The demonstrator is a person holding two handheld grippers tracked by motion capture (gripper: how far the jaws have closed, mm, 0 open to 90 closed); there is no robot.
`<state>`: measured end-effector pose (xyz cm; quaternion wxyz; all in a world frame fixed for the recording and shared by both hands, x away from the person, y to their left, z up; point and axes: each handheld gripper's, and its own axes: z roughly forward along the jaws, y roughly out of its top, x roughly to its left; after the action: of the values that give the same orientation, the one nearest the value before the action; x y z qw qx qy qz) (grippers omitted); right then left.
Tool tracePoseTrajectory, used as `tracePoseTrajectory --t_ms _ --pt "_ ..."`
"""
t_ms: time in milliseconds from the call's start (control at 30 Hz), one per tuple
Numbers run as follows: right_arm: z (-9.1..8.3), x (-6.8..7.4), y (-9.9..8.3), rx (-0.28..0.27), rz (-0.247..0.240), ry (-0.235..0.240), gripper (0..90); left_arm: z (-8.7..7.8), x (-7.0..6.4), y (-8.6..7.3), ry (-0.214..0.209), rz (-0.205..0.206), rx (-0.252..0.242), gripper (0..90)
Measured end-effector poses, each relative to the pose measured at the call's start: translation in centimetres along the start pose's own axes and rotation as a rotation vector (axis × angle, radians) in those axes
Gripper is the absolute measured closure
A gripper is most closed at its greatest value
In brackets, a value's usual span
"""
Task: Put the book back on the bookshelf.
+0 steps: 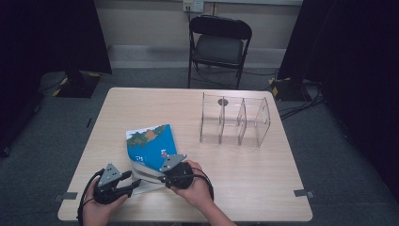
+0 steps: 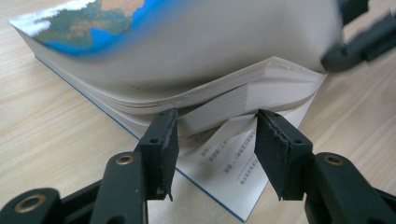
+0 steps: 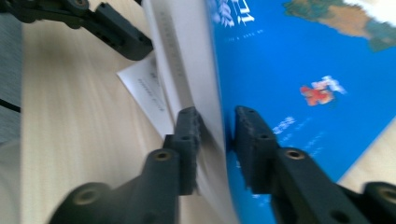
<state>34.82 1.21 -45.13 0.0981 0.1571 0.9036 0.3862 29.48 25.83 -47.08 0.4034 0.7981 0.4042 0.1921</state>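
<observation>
Right tongs [image 3: 215, 140] clamp the book [image 1: 150, 141] cover; left tongs [image 2: 215, 140] gape at its pages. Clear organizer [image 1: 234, 120] stands apart on the tabletop [image 1: 263, 183]; cover print blurs.

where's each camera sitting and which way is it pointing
High view: above the person's side, looking forward and down on the table, book and clear divider rack; both hands show.
Left gripper view: rides the left gripper, facing the book's lifted pages.
Right gripper view: rides the right gripper, jaws pinching the cover and top pages.
All three show the book.
</observation>
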Motion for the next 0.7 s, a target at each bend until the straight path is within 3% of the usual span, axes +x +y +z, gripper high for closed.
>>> tracePoseTrajectory --t_ms 33,133,200,233,267,300,333,467,500,533,600,633,700 --pt "0.1 -0.1 -0.7 -0.023 0.038 0.023 67.2 0.2 0.0 0.0 -0.005 -0.003 0.019 49.2" --pt "0.1 -0.2 -1.3 -0.05 0.059 0.01 62.0 0.6 -0.1 -0.2 -0.014 0.0 0.03 49.0" --pt "0.1 -0.4 -1.9 -0.077 0.102 0.024 47.1 0.6 -0.4 0.0 -0.014 -0.012 0.022 48.9" --pt "0.2 -0.4 -2.1 -0.083 0.093 0.027 43.5 0.6 -0.4 0.1 -0.008 -0.004 0.024 48.9" --pt "0.3 -0.2 -2.2 -0.073 0.073 -0.001 39.1 0.6 -0.4 0.1 -0.007 -0.003 0.025 48.9" --pt "0.7 0.2 -2.1 -0.039 0.009 -0.055 31.5 0.6 -0.4 0.1 -0.008 -0.005 0.017 48.9" --pt "0.7 0.2 -2.1 -0.039 0.009 -0.055 31.5 0.6 -0.4 0.2 -0.01 -0.008 0.023 48.9" --pt "2.1 1.1 -2.0 -0.013 -0.089 -0.167 23.9 0.7 -0.5 0.4 -0.014 -0.005 0.016 48.6" --pt "2.4 1.2 -2.0 -0.018 -0.102 -0.177 23.6 0.7 -0.5 0.4 -0.014 -0.002 0.02 48.6" --pt "3.0 1.6 -1.9 -0.03 -0.157 -0.219 26.9 0.7 -0.5 0.5 -0.017 -0.005 0.024 48.5" --pt "3.2 1.6 -2.0 -0.039 -0.179 -0.239 30.5 0.7 -0.5 0.5 -0.02 -0.01 0.027 48.4" --pt "3.2 1.6 -1.9 -0.058 -0.176 -0.241 36.6 0.6 -0.4 0.5 -0.024 -0.015 0.01 48.2" --pt "3.1 1.5 -1.8 -0.06 -0.169 -0.233 40.6 0.6 -0.4 0.6 -0.021 -0.005 0.003 48.0"
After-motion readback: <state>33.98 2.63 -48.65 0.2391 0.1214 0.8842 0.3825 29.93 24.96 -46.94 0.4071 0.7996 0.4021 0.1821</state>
